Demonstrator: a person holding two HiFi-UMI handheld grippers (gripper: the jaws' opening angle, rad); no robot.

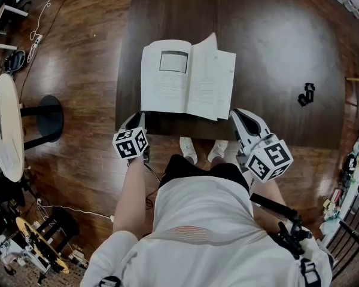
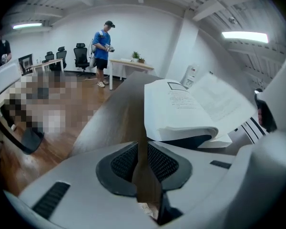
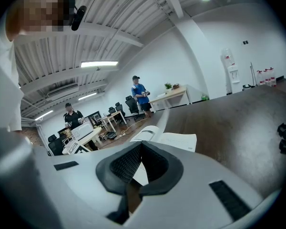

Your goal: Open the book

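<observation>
Head view: book (image 1: 185,79) lies open on the bench (image 1: 275,52), spine pointing to frame top, spread running left-right. The left hand-held gripper (image 1: 136,118) and right hand-held gripper (image 1: 236,113) are both slightly open, gripping nothing.

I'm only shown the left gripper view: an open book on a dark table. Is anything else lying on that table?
Observer: Yes. The head view shows a small black object lying alone, well right of the book.
Operator: Where's the other gripper?
Observer: The right gripper points at the book's near right corner, at the near edge of the table.
Operator: Can you see whoever holds them?
Observer: From above, yes: white shoes show just past the table's near edge.
</observation>
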